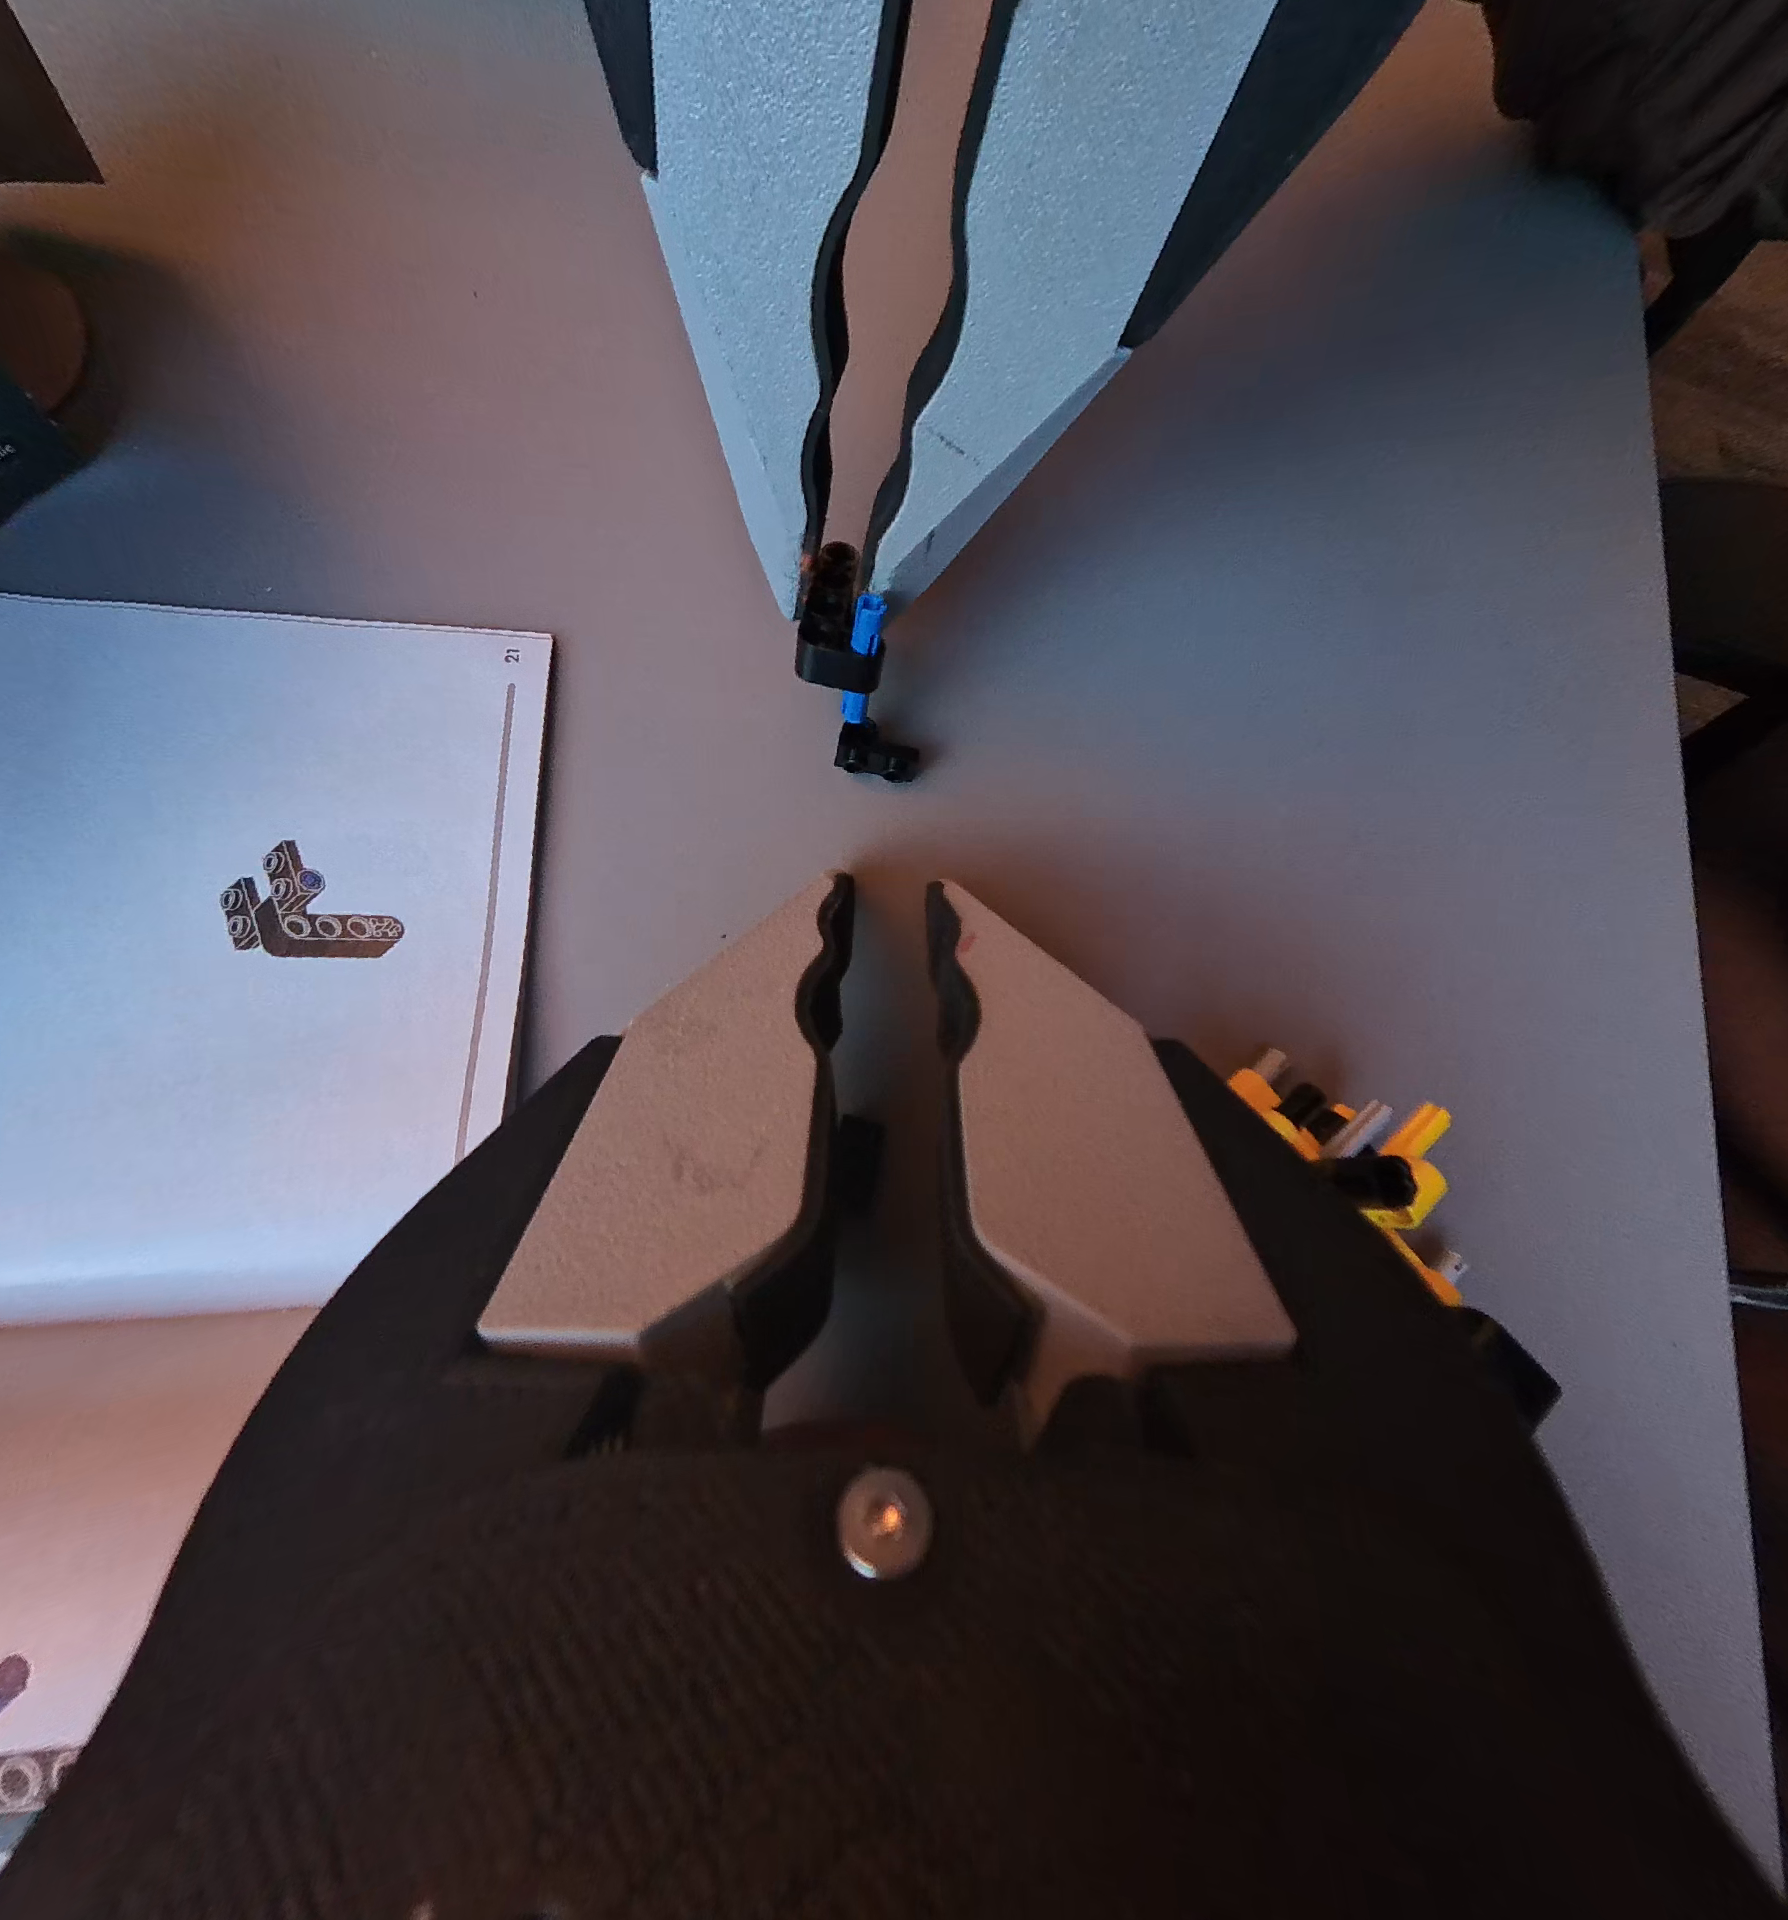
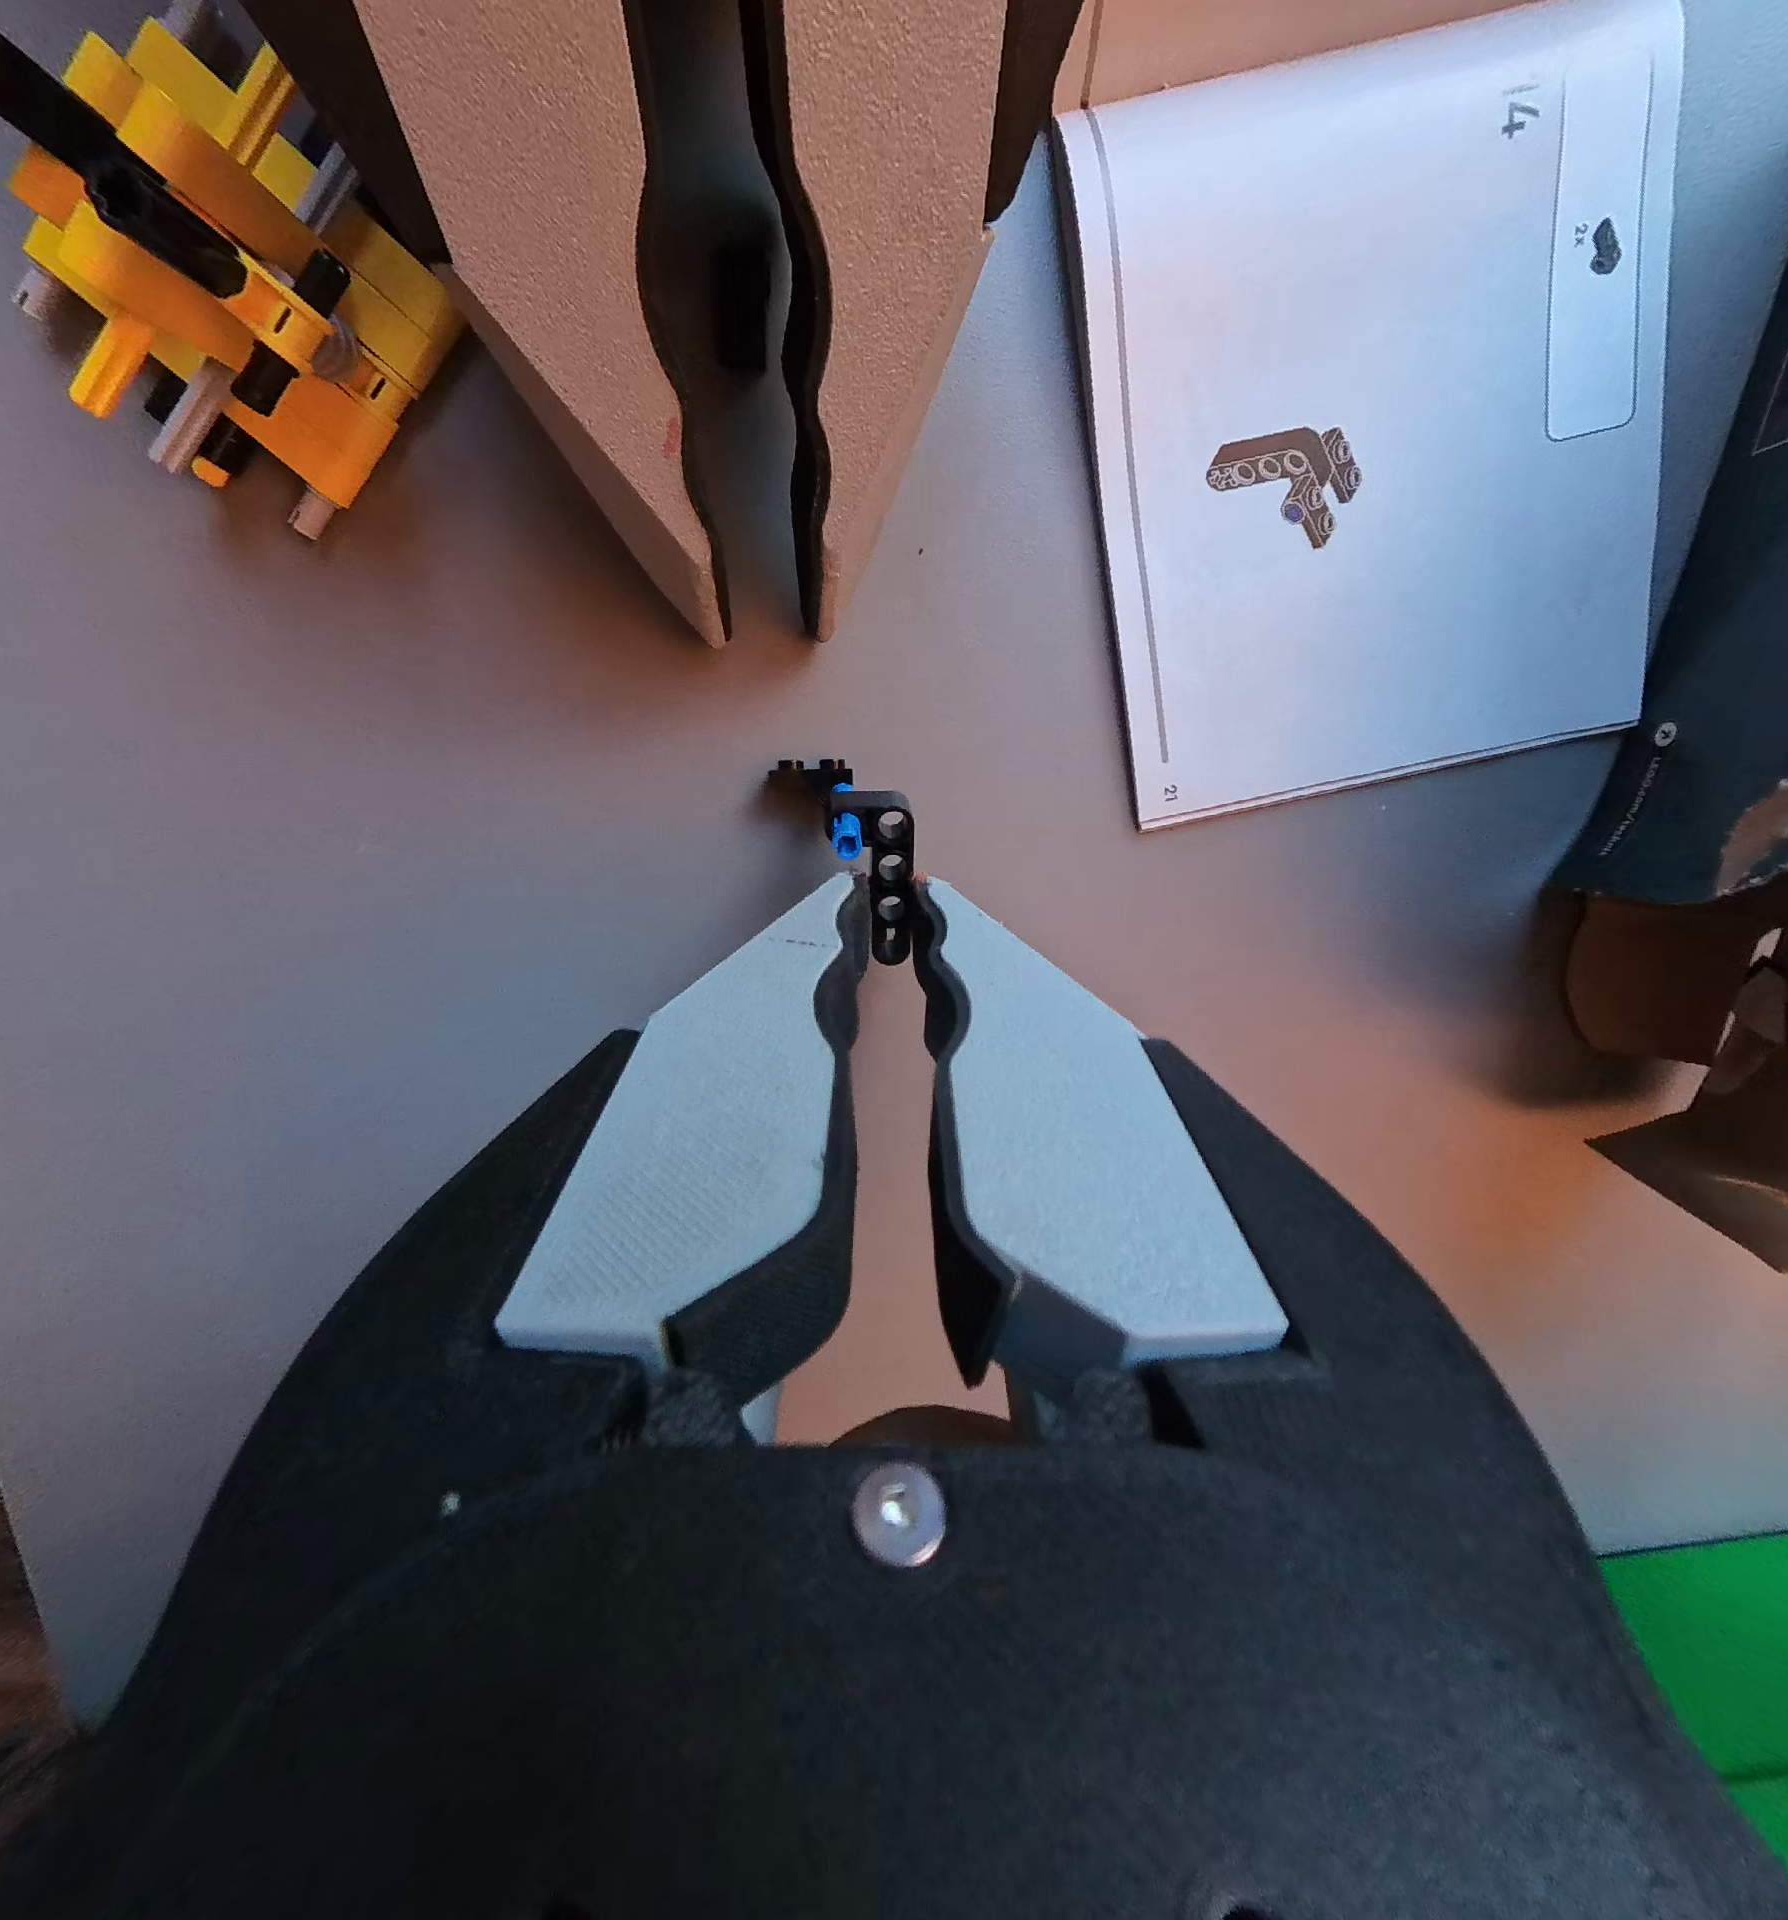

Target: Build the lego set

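Note:
My right gripper (image 2: pixel 890 883) is shut on a black L-shaped beam (image 2: pixel 890 847) with a blue pin (image 2: pixel 845 828) through its short arm. It holds the beam at the grey table. In the left wrist view the right gripper (image 1: pixel 840 582) comes in from the top with the beam (image 1: pixel 836 649). A small black connector (image 1: pixel 874 764) lies on the table at the pin's end; I cannot tell whether they are joined. My left gripper (image 1: pixel 888 885) hangs just short of the connector, shut on a small black piece (image 1: pixel 857 1143) deep between its pads.
An open instruction booklet (image 1: pixel 225 935) lies left of the grippers. A yellow and black partial build (image 1: pixel 1368 1164) sits behind my left gripper on the right. A dark box (image 2: pixel 1752 623) lies beyond the booklet. The table edge (image 1: pixel 1679 831) runs close on the right. Left tips to right tips: about 5 cm.

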`<state>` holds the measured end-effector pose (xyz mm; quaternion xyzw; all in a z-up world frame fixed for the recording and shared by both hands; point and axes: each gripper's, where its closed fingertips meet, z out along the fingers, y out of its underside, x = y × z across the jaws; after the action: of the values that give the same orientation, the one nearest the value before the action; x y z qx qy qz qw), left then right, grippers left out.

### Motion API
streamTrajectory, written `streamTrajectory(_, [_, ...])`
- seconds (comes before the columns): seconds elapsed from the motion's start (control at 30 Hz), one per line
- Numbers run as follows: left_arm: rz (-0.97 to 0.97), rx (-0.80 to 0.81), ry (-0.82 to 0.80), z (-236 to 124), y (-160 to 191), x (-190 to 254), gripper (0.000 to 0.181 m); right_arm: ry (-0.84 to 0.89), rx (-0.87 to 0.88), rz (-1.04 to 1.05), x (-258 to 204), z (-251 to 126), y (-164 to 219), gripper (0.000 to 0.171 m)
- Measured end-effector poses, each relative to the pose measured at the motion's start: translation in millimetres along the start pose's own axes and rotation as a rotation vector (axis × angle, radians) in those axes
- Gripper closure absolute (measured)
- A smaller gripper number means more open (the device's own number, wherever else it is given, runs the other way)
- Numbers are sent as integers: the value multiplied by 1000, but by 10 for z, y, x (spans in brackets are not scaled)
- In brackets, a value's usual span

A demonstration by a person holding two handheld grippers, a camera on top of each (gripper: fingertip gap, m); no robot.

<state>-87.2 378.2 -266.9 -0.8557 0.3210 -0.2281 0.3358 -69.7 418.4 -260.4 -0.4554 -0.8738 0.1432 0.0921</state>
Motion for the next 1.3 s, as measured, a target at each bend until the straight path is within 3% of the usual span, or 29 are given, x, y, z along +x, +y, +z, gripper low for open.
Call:
streamTrajectory(0.3, [0, 3, -5, -6, -6, -5, 170, 7, -24, -2, -20, -1, 10, 167])
streamTrajectory(0.5, [-12, 229, -44, -154, -349, -66, 178, -2, -40, 23, -29, 3, 5, 167])
streamTrajectory(0.77, [53, 251, -41, -82, -454, 25, 173, -7, -57, 18, -60, 10, -13, 167])
streamTrajectory(1.3, [99, 196, -36, 46, -460, 47, 181, 2, -96, -12, -46, 25, -20, 167])
